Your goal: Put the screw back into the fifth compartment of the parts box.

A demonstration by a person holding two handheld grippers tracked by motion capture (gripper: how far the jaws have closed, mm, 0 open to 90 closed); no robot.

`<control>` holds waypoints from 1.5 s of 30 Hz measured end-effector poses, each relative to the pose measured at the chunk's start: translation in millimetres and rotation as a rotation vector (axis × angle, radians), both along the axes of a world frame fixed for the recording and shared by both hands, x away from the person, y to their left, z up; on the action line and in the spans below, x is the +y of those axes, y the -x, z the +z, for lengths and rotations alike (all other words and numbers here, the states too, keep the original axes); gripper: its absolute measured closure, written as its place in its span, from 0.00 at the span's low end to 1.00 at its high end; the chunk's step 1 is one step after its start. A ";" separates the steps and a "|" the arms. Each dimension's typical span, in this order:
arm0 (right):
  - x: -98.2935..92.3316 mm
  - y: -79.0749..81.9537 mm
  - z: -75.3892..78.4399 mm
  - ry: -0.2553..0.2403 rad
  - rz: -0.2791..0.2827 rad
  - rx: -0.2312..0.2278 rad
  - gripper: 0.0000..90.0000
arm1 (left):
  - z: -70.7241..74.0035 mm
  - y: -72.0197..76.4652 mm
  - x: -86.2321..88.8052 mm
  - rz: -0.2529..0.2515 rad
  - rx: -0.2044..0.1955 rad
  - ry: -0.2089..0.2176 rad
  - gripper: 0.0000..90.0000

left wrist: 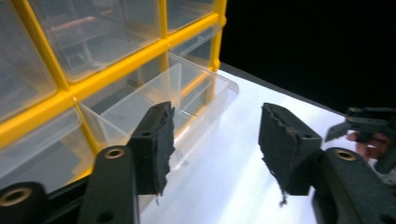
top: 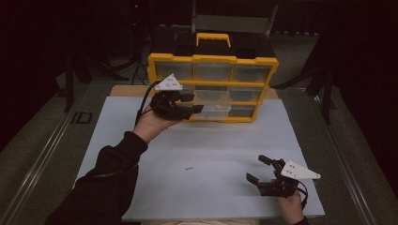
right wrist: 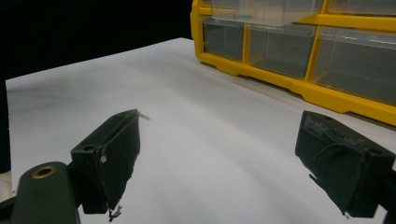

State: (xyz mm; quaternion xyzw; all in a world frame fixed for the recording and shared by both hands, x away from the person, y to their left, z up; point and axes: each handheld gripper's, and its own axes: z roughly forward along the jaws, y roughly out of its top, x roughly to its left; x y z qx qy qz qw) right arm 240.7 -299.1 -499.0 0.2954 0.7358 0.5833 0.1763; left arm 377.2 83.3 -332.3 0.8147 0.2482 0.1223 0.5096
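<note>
Clear plastic drawer [top: 212,111] stands pulled halfway out of the yellow-framed organizer cabinet [top: 213,60], long axis toward the person. Left gripper [top: 193,103] sits just beside its left front corner, jaws parted, nothing between. Right gripper [top: 259,169] is well apart, jaws wide, empty.

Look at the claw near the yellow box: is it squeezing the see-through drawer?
No, the left claw stands open, and the pulled-out clear drawer lies just past its pads with nothing pinched between them.
</note>
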 end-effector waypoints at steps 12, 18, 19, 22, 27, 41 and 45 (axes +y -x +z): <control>0.6 -0.7 -0.6 0.002 0.000 0.003 0.16 | -28.3 18.2 21.0 -0.021 0.030 0.011 0.29; 2.0 -1.4 -1.4 0.003 0.002 0.009 0.16 | -39.7 27.8 23.2 -0.029 0.022 0.000 0.24; 2.0 -1.4 -1.4 0.003 0.002 0.009 0.16 | -39.7 27.8 23.2 -0.029 0.022 0.000 0.24; 2.4 -1.8 -1.6 0.005 0.005 0.008 0.16 | -47.2 33.0 23.9 -0.026 0.017 0.008 0.24; 2.1 -1.6 -1.6 0.002 0.004 0.009 0.16 | -60.8 40.5 25.1 -0.047 0.029 0.019 0.24; 2.3 -1.4 -1.4 0.004 0.007 0.006 0.16 | -100.5 55.6 28.4 -0.077 0.062 0.028 0.24; 2.1 -1.3 -1.3 0.005 0.005 0.006 0.16 | -111.0 60.3 27.2 -0.097 0.065 0.021 0.24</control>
